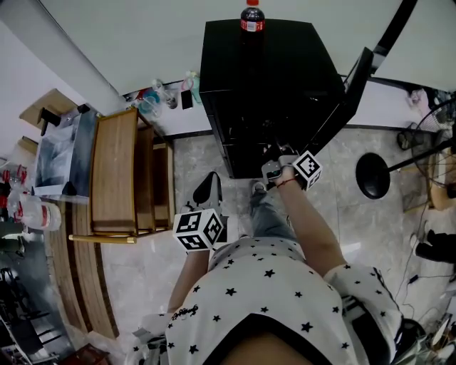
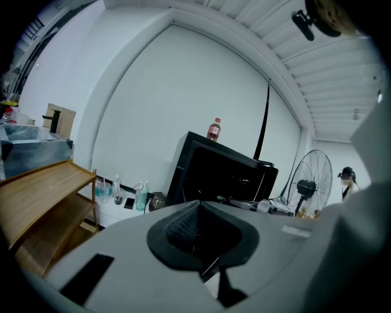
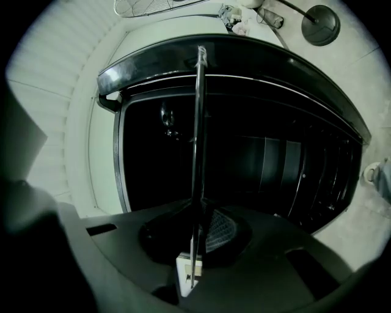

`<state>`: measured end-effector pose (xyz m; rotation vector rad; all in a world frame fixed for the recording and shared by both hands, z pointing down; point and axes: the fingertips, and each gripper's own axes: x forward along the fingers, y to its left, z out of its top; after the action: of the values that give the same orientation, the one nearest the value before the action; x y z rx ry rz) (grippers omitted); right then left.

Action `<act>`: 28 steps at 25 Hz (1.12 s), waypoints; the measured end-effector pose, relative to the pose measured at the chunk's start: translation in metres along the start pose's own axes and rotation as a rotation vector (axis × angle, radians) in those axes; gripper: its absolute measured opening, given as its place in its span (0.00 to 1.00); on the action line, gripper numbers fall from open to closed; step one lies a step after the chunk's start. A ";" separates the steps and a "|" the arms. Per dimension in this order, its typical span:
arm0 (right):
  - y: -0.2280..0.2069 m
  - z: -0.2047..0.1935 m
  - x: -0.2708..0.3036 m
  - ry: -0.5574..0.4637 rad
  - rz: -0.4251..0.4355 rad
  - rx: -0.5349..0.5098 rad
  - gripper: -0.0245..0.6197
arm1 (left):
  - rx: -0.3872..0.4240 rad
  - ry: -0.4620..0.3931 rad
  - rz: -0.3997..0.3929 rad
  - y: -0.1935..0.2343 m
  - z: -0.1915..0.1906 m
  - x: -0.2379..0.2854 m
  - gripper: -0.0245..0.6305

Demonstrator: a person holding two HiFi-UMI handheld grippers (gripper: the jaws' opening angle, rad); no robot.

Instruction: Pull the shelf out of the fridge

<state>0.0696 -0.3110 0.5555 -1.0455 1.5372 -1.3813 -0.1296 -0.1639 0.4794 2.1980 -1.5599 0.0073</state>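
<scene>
The right gripper (image 3: 197,227) is pinching the shelf (image 3: 198,134) by its thin front edge; it's probably stiff, slick and breakable. The left gripper (image 2: 198,235) is idling, jaws together, empty

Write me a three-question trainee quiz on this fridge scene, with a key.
1. Multiple choice: what stands on top of the black fridge? A) a red-capped bottle B) a kettle C) a potted plant
2. Fill in: the right gripper is shut on the thin edge of the ____.
3. True or false: the left gripper reaches inside the fridge.

Key
1. A, the bottle.
2. shelf, which runs straight between the jaws in the right gripper view.
3. False: it is held back near the person, away from the fridge, with nothing between its jaws.
</scene>
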 end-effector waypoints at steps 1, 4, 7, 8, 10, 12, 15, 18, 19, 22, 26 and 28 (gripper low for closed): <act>-0.001 0.000 -0.002 0.001 0.002 -0.003 0.05 | 0.002 0.000 -0.002 0.000 0.000 -0.001 0.06; -0.005 -0.002 -0.011 0.008 0.005 -0.008 0.05 | 0.008 -0.001 -0.004 -0.002 -0.001 -0.002 0.06; -0.004 -0.006 -0.019 0.011 0.004 0.003 0.05 | 0.012 -0.001 -0.007 -0.003 -0.001 -0.003 0.06; -0.003 -0.007 -0.022 0.012 0.003 0.010 0.05 | 0.013 -0.001 -0.008 -0.003 -0.001 -0.004 0.06; -0.003 -0.007 -0.025 0.015 0.002 0.008 0.05 | 0.013 0.000 -0.011 -0.004 -0.002 -0.005 0.06; -0.003 -0.007 -0.028 0.016 0.002 0.004 0.05 | 0.011 0.002 -0.012 -0.005 -0.003 -0.006 0.06; -0.003 -0.010 -0.034 0.015 0.005 0.006 0.05 | 0.010 0.008 -0.018 -0.005 -0.005 -0.007 0.06; -0.004 -0.012 -0.039 0.017 0.009 0.007 0.05 | 0.013 0.010 -0.027 -0.007 -0.007 -0.008 0.06; -0.004 -0.013 -0.041 0.019 0.009 0.006 0.05 | 0.014 0.010 -0.029 -0.008 -0.008 -0.008 0.06; -0.008 -0.013 -0.047 0.023 0.001 0.016 0.05 | 0.014 0.010 -0.032 -0.010 -0.009 -0.010 0.06; -0.006 -0.015 -0.050 0.023 0.009 0.019 0.05 | 0.011 0.008 -0.029 -0.010 -0.010 -0.012 0.06; -0.005 -0.016 -0.052 0.021 0.014 0.018 0.05 | 0.007 0.008 -0.029 -0.009 -0.011 -0.012 0.06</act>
<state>0.0719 -0.2570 0.5639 -1.0108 1.5419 -1.3984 -0.1229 -0.1463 0.4828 2.2236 -1.5253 0.0130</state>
